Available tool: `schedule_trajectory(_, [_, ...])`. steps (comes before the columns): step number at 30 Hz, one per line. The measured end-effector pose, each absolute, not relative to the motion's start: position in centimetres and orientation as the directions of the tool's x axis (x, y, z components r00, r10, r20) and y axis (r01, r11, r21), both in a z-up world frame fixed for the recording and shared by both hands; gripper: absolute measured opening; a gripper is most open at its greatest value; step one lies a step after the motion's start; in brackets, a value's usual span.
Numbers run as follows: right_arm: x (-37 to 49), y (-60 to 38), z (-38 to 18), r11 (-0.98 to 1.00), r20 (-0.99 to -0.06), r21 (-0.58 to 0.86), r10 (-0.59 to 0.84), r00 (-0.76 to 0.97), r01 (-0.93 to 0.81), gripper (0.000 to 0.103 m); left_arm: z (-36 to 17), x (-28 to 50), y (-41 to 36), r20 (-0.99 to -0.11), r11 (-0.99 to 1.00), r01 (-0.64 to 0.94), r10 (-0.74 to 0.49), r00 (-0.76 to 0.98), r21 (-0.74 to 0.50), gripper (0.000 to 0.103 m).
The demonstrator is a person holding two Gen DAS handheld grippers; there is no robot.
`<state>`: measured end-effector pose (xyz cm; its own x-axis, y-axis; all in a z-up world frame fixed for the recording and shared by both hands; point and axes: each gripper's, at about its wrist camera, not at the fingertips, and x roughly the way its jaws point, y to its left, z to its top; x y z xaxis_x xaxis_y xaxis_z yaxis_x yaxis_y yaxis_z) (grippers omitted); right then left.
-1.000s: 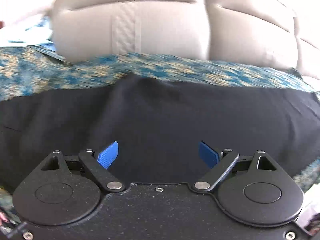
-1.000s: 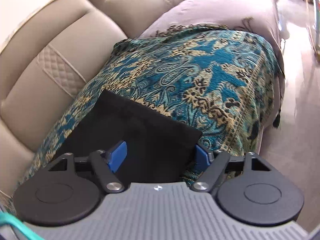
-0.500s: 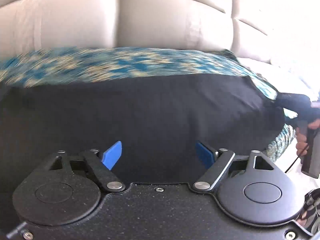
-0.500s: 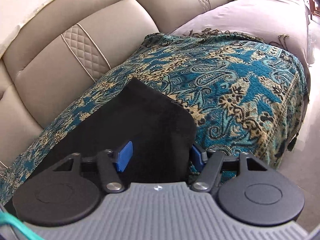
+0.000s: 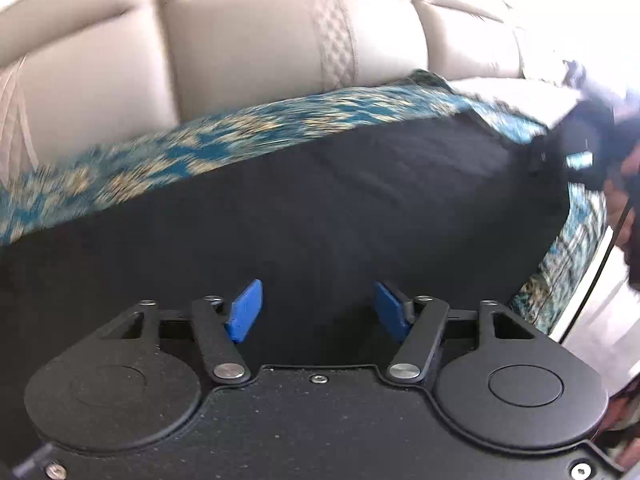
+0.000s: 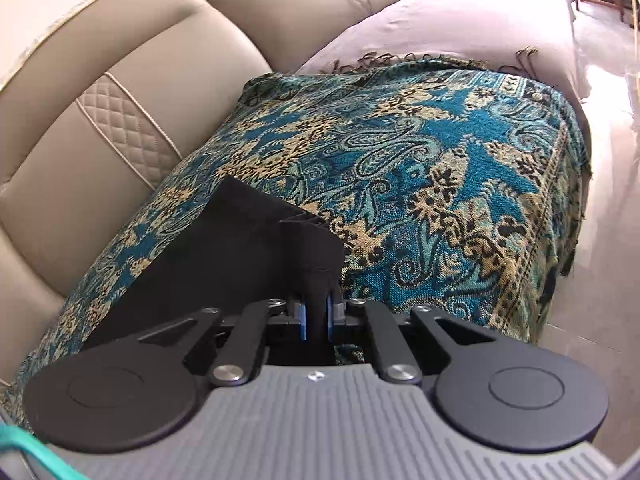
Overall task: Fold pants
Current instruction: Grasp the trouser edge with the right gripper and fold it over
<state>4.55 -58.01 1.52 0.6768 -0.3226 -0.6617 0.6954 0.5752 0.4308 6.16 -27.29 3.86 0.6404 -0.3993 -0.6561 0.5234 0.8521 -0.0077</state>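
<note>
- Left wrist view, near: the left gripper (image 5: 319, 309) fills the bottom of the frame. Its blue pads (image 5: 245, 311) stand apart, having just been closing, with nothing pinched between them.
- The black pants (image 5: 320, 208) lie flat directly ahead of and beneath these pads, spanning the frame from the left edge to the right centre.
- Farther up: a band of the blue patterned throw (image 5: 208, 148) runs behind the pants, then the beige sofa (image 5: 248, 40) backrest across the top.
- Right edge: the right gripper (image 5: 576, 148) sits at the end of the pants, with a hand (image 5: 624, 200) behind it, blurred.
- Right wrist view, near: the right gripper (image 6: 315, 316) has just been closing and is now pressed together, pinching a bunched corner of the pants (image 6: 224, 256).
- The pants extend from the pads toward the lower left; the pinched corner stands raised above the throw (image 6: 420, 168).
- Farther: the throw covers the seat to centre right; the backrest (image 6: 120, 92) runs along the left.
- Top right: a plain cover (image 6: 460, 16) lies on the seat beyond the throw; floor (image 6: 600, 240) borders the right edge.
- Both grippers point downward at the seat.
</note>
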Motion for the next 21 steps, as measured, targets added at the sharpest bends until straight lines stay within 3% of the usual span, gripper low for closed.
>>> schedule_trajectory(2, [4.9,-57.3,1.9,0.583,-0.654,0.421,-0.336,0.678,0.695,0.01,4.8,6.7,-23.8,-0.657,0.875,0.478,-0.407,0.634,-0.081,0.043])
schedule_trajectory(4, [5.4,-56.0,2.7,0.604,-0.627,0.415,-0.352,0.695,0.68,0.01,5.4,7.6,-20.0,-0.658,0.894,0.425,-0.406,0.634,-0.143,0.022])
schedule_trajectory(5, [5.6,-55.2,3.3,0.618,-0.612,0.417,-0.351,0.709,0.666,0.01,5.6,8.1,-17.9,-0.655,0.902,0.397,-0.405,0.638,-0.171,0.02])
schedule_trajectory(9, [8.2,-47.8,5.4,0.773,-0.55,0.342,-0.297,0.781,0.535,0.01,6.5,8.6,-8.9,-0.636,0.945,0.241,-0.327,0.699,-0.221,0.02])
schedule_trajectory(14, [10.7,-34.4,5.2,0.92,-0.532,0.278,-0.092,0.842,0.276,0.01,6.7,8.1,0.2,-0.657,0.979,0.037,-0.161,0.736,-0.198,0.02])
schedule_trajectory(21, [7.0,-16.5,2.9,0.988,-0.535,0.121,0.147,0.832,-0.096,0.01,5.3,6.3,7.7,-0.679,0.957,-0.098,-0.12,0.724,-0.273,0.02])
